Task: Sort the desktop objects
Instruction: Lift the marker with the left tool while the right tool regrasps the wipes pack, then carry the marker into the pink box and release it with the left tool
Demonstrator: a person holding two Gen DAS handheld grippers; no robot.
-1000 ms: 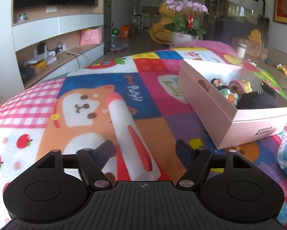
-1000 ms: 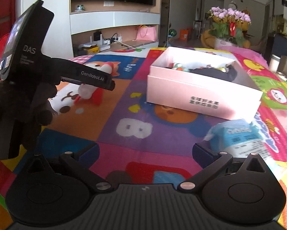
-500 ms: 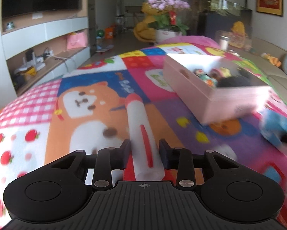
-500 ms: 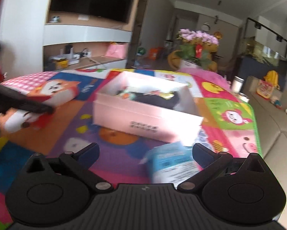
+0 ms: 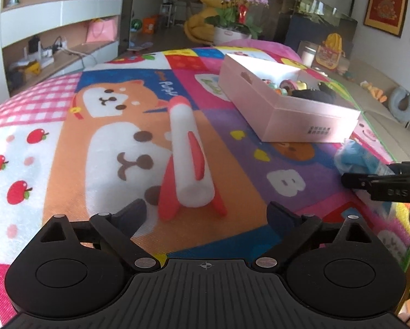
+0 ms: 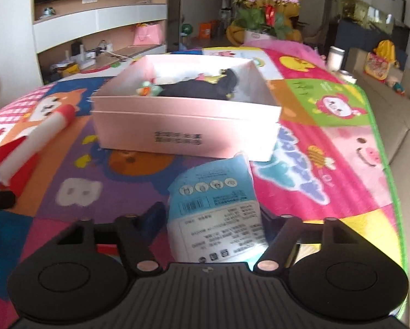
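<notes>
A white foam rocket [image 5: 189, 153] with red fins lies on the play mat, its tail just ahead of my left gripper [image 5: 206, 211]. That gripper's jaws are opening wide and touch nothing. A blue-and-white packet [image 6: 215, 205] lies between the fingers of my right gripper [image 6: 211, 213], whose jaws are closing around it. I see no pad pressing on the packet. The pink box [image 6: 188, 131] stands just beyond the packet and holds a black plush [image 6: 199, 90] and small toys. In the left wrist view the box [image 5: 287, 109] is at the right.
The patterned play mat [image 5: 54, 137] covers the whole surface; its green edge [image 6: 391, 178] runs down the right, with a beige sofa beyond. The right gripper's finger [image 5: 383, 183] shows at the right edge of the left wrist view. A flower pot [image 6: 265, 8] stands far behind.
The left gripper was shut on the rocket's tail half a second ago; now it is wide open and has drawn back. The right gripper came up to the packet and narrowed around it.
</notes>
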